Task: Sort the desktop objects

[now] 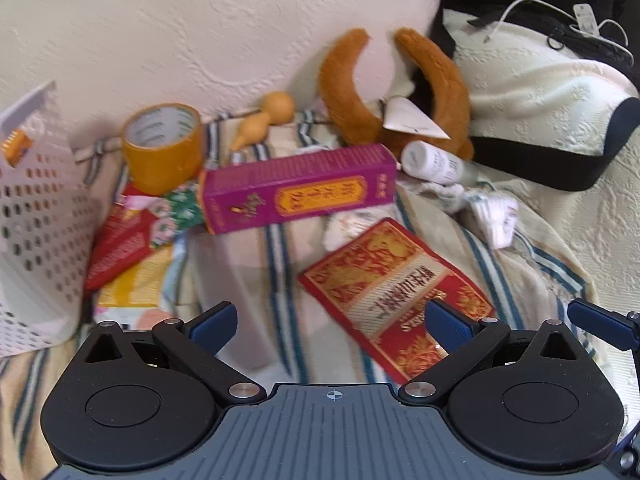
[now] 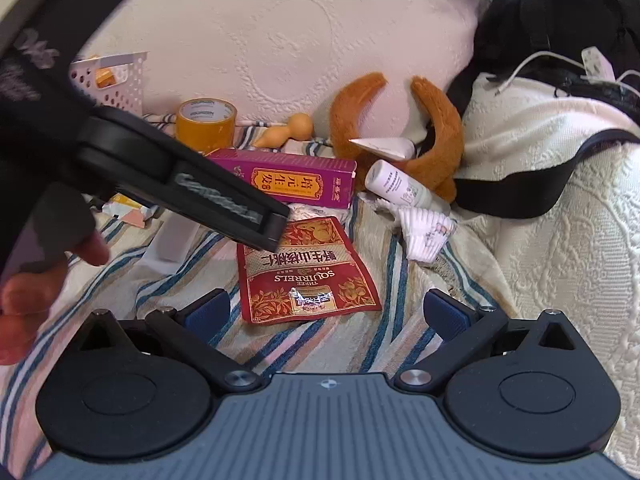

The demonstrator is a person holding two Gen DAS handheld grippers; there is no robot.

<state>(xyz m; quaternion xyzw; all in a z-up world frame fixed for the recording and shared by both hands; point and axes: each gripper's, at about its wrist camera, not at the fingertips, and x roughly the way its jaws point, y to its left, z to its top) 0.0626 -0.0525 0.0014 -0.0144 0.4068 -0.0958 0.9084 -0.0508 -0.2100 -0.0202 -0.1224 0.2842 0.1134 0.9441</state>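
The left gripper point(image 1: 330, 322) is hovering with its jaws wide apart and nothing between them. Its right fingertip is overlapping a red snack packet point(image 1: 394, 294). Ahead, a purple box point(image 1: 298, 188) is lying flat; a white basket point(image 1: 36, 240) is standing off left.

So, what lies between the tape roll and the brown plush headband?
A small wooden gourd lies between the tape roll and the plush headband, against the white cushion. Both wrist views show it.
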